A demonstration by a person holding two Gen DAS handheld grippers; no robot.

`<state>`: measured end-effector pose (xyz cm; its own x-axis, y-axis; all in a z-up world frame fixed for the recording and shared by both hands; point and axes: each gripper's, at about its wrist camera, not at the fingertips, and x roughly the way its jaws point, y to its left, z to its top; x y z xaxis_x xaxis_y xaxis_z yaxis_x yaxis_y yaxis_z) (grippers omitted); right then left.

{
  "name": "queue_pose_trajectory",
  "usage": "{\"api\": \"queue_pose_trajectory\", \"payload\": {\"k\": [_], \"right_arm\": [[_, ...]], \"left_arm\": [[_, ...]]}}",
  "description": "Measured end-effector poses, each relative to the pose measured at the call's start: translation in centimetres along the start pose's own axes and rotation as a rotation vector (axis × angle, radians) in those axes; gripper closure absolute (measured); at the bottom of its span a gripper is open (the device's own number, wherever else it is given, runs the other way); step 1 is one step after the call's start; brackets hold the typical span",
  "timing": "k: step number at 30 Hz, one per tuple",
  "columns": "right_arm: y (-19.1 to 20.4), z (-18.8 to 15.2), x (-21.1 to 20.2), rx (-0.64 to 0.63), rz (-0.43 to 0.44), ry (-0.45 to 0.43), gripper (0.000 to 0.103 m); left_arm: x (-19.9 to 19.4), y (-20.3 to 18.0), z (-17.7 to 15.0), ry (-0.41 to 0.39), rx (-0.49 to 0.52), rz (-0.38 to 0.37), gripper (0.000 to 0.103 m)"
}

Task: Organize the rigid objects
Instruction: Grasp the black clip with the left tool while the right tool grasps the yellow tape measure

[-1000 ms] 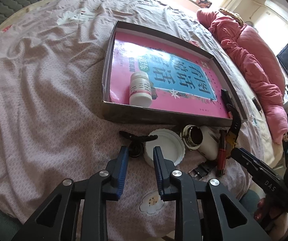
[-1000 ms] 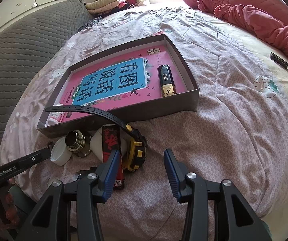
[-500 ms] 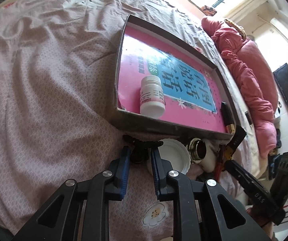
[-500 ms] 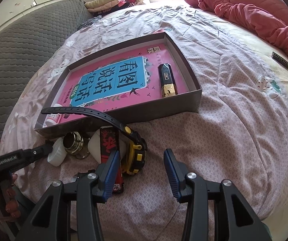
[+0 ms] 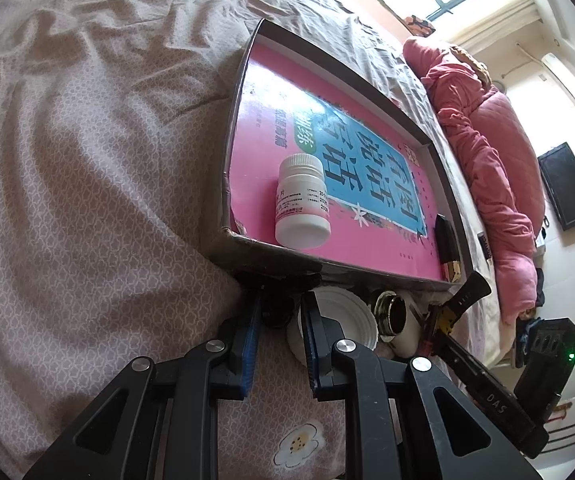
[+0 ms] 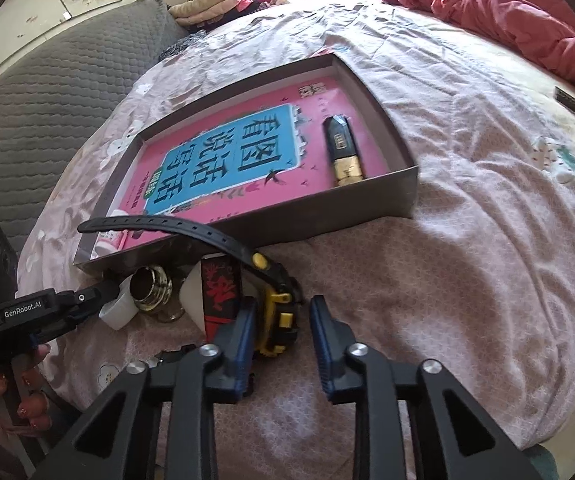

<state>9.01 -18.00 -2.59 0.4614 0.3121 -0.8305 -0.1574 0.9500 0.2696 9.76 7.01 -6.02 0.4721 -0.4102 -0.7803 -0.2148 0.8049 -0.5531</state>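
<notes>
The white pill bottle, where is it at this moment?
In the left wrist view the white pill bottle lies on its side inside the shallow box, on the pink book cover, near the box corner closest to the left gripper.

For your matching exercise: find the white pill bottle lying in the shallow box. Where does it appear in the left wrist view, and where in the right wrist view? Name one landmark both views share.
Left wrist view: the white pill bottle lies centre frame, in the box's near corner.
Right wrist view: only a sliver of it shows at left, behind the black watch strap.
Shared landmark: the black and gold stick on the pink book.
</notes>
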Motion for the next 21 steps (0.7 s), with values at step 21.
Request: {"api": "queue_pose_trajectory", "payload": {"k": [21], "right_arm": [[0.7, -0.2, -0.4, -0.028, -0.001, -0.033, 0.086]], "left_arm": [[-2.6, 0.9, -0.8, -0.068, -0.012, -0.049, 0.087]]}}
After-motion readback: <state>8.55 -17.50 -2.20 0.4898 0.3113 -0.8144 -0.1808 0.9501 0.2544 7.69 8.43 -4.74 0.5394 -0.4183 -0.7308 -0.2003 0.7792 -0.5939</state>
